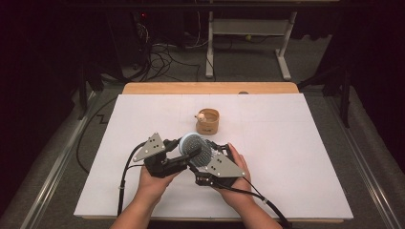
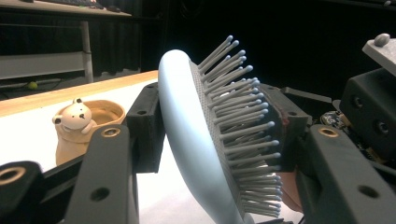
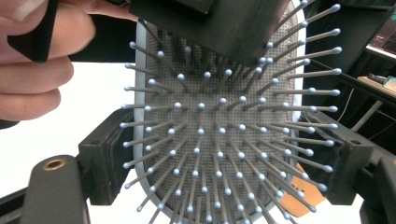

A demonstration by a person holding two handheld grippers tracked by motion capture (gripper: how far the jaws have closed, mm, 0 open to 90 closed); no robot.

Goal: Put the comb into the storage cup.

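A pale blue hairbrush (image 1: 193,144) with grey bristles is held up above the white table between both grippers. My left gripper (image 1: 190,152) is shut on its head: in the left gripper view one jaw lies on the brush's smooth back (image 2: 180,135), the other presses into the bristles, and the left gripper (image 2: 212,128) clamps it tilted. In the right gripper view the bristle face (image 3: 215,135) points at the camera. My right gripper (image 3: 224,163) is open, with a jaw on each side of the head and a dark gap at the right one. The right gripper (image 1: 207,156) sits just right of the brush.
A small wooden cup (image 1: 208,122) with a bear figure (image 2: 74,117) on its rim stands on the white table (image 1: 296,157) just beyond the grippers. The table's wooden far edge (image 1: 210,88) borders a dark floor with cables and a desk frame (image 1: 248,28).
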